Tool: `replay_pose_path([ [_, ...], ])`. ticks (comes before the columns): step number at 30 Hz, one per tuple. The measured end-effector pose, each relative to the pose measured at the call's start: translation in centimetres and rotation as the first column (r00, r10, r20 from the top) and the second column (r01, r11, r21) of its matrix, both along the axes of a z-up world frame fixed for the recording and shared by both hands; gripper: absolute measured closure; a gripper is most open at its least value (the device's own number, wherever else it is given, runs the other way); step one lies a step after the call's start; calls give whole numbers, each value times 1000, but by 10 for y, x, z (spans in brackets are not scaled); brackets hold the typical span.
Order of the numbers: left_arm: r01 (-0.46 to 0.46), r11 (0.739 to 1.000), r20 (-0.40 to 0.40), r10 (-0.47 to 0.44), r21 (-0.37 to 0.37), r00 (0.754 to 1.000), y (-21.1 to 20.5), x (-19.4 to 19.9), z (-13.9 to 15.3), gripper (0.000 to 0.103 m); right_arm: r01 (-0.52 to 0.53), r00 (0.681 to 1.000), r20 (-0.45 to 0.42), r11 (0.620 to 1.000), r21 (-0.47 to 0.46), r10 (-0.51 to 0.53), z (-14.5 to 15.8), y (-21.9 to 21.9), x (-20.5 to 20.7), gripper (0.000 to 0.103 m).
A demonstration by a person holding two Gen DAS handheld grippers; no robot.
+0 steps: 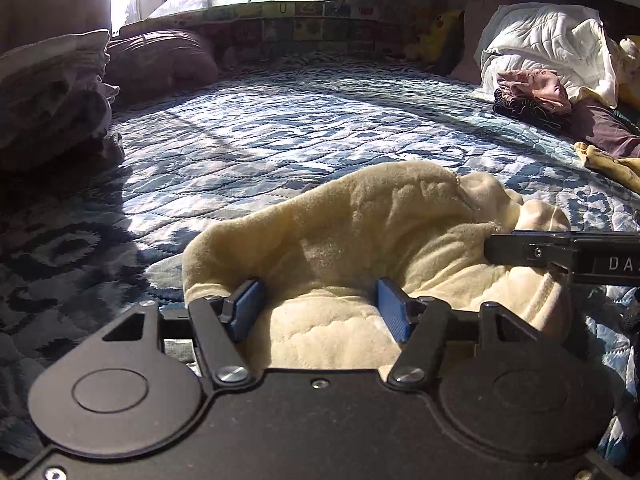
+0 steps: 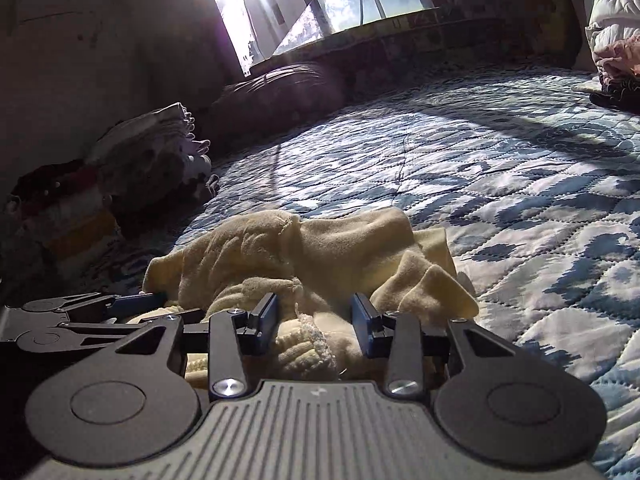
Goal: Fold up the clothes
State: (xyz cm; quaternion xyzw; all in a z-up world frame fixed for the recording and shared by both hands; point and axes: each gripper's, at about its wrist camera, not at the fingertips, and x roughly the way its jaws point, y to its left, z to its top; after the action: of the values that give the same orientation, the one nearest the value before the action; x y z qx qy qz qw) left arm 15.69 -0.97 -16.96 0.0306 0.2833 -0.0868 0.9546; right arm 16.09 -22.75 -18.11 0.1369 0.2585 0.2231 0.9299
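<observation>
A crumpled cream fleece garment (image 1: 360,220) (image 2: 320,248) lies on the blue patterned quilt (image 1: 260,140) (image 2: 520,200). My left gripper (image 1: 320,308) hovers low over the garment's near edge, open, with cream fabric lying between its blue pads (image 1: 244,308) but not pinched. My right gripper (image 2: 316,320) is also open, and a bunched fold of the garment sits between its pads. In the left wrist view the right gripper (image 1: 490,248) reaches in from the right at the garment's right end. In the right wrist view the left gripper (image 2: 160,300) lies at the garment's left side.
A stack of folded clothes (image 1: 52,92) (image 2: 152,148) sits at the bed's left edge beside a brown pillow (image 1: 160,60). At the far right are a white duvet (image 1: 548,44), a pile of unfolded clothes (image 1: 536,92), a purple garment (image 1: 604,128) and a yellow one (image 1: 608,160).
</observation>
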Motion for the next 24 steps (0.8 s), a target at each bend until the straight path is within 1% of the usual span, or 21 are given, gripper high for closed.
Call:
replay_pose_path([
  [1,1,1000,-1,-1,-9,1000,2,2,-1,41,0,1000,-1,1000,-1,0,-1,1,-1,63],
  [2,2,1000,-2,-2,-15,1000,3,3,-2,40,-1,1000,-7,1000,17,2,-3,-1,0,63],
  [7,8,1000,-14,-8,-7,1000,3,4,1,40,56,998,29,998,15,-56,4,-7,-14,64],
  [9,18,1000,-37,-19,-21,999,6,6,6,40,79,996,43,997,14,-79,7,-9,-20,64],
  [11,29,1000,-63,-29,-12,998,7,5,15,40,101,993,58,995,14,-102,10,-11,-26,63],
  [13,31,999,-89,-32,-4,996,6,-6,31,38,131,990,57,991,-20,-130,15,-17,-36,52],
  [14,18,1000,-89,-20,-22,996,9,-17,36,34,146,988,59,988,-43,-143,17,-18,-42,49],
  [15,1,999,-86,-5,-45,996,12,-30,42,26,174,984,56,984,-46,-171,20,-22,-47,37],
  [16,-10,998,-82,5,-66,997,15,-42,44,24,187,982,39,982,-21,-186,20,-28,-50,30],
  [17,-26,995,-94,16,-101,995,21,-53,43,23,200,980,21,980,5,-200,20,-34,-52,30],
  [19,-66,981,-136,41,-180,990,34,-72,37,23,214,976,-62,972,101,-208,11,-49,-48,30],
  [21,-125,952,-196,71,-278,978,51,-85,28,23,220,970,-149,951,218,-190,-1,-62,-41,30],
  [22,-154,936,-216,87,-317,973,58,-90,25,23,226,966,-188,932,284,-177,-7,-68,-37,30],
  [23,-172,922,-224,97,-346,970,64,-94,24,23,234,961,-226,908,349,-161,-14,-73,-34,30],
  [24,-179,909,-227,96,-377,969,68,-98,26,23,234,959,-241,892,388,-147,-17,-75,-32,29],
])
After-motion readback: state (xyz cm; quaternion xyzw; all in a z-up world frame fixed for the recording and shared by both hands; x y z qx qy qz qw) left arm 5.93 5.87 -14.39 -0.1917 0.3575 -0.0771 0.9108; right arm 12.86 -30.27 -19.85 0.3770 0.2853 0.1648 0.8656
